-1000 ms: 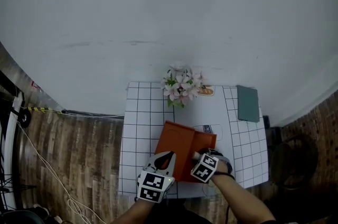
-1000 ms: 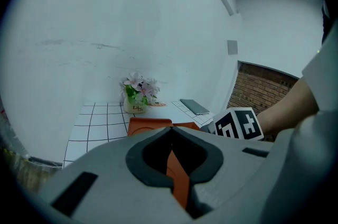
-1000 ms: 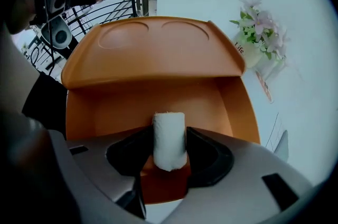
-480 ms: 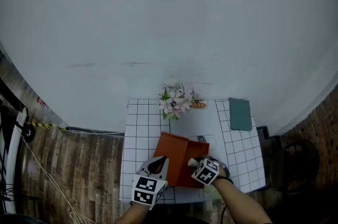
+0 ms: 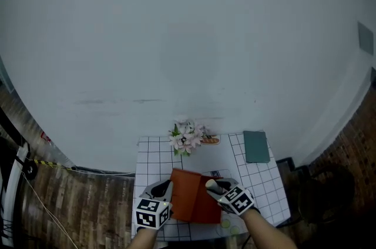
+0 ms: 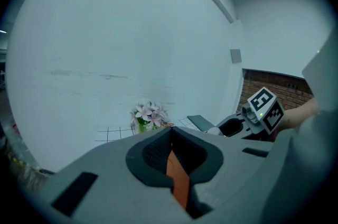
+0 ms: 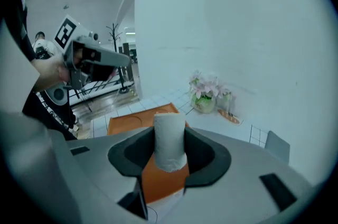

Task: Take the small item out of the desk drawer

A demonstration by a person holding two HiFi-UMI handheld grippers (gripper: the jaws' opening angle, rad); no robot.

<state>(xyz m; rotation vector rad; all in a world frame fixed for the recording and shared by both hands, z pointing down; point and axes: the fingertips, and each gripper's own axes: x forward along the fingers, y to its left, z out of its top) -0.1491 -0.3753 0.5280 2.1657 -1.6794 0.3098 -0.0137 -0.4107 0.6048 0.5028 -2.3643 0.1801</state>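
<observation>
**Head view.** A gridded worktop (image 5: 267,180) stands against a pale wall (image 5: 176,36). The orange drawer (image 5: 191,202) lies on its near part, between the left hand-held gripper (image 5: 165,189) and the right hand-held gripper (image 5: 212,186). Flowers (image 5: 187,137) stand at the far edge, directly beyond the drawer. A grey-green pad (image 5: 256,146) lies at the far right, well apart from the drawer.

**Left gripper view.** The jaws are together on a thin orange wall of the drawer (image 6: 178,178), which fills the gap between them. Beyond them are the flowers (image 6: 149,114) and the pad (image 6: 200,122). The right hand-held gripper's marker cube shows at the right.

**Right gripper view.** The jaws are clamped on a white roll (image 7: 170,139), held upright above the drawer (image 7: 138,121). The left hand-held gripper and the hand holding it fill the upper left, over the drawer's far side. The flowers (image 7: 205,92) stand ahead and to the right, with a small brown flat thing (image 7: 231,117) just beside them. The pad's corner (image 7: 277,145) shows at the right.
</observation>
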